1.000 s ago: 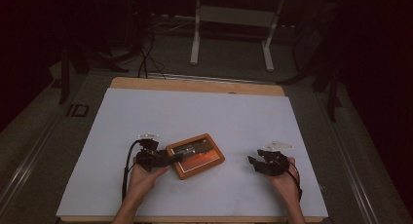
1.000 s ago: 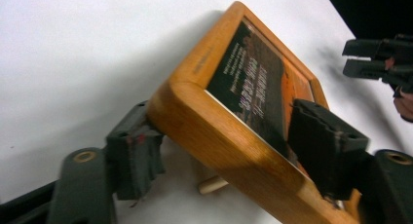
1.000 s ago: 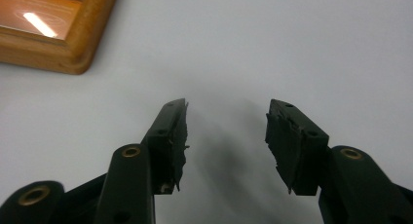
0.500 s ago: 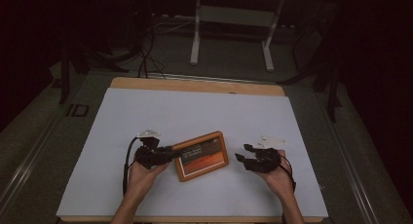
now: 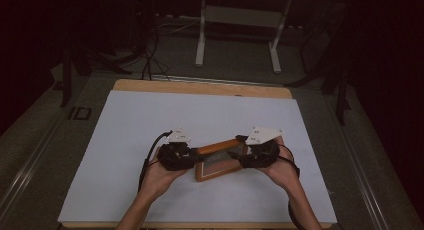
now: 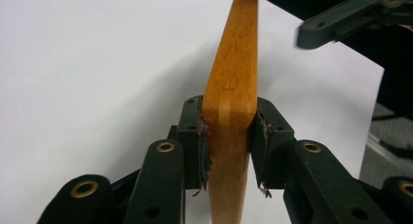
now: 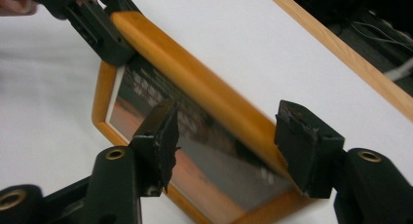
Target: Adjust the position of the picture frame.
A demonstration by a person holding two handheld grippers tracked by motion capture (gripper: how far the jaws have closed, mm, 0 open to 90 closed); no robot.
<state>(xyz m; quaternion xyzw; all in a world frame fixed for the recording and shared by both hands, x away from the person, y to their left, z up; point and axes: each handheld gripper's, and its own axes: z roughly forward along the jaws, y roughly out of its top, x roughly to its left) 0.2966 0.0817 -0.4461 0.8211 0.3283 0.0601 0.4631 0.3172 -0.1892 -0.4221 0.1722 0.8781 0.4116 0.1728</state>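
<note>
At the near edge of the bench (image 5: pixel 125 120), close to the person's hands, a wooden picture frame (image 5: pixel 220 160) is tilted up off the white surface between the two tools. The left tool (image 6: pixel 228 139) is clamped on the frame's left end, its pads pressed against both faces of the wood. The right tool (image 7: pixel 226 146) stands wide, its jaws straddling the frame's other end without gripping; one pad sits over the glass, the other behind the wooden rail. The step in hand looks like taking a two-sided hold to lift or stand the frame. Next, the right tool likely needs to close squarely on the rail. Farther off, the bench carries no containers.
</note>
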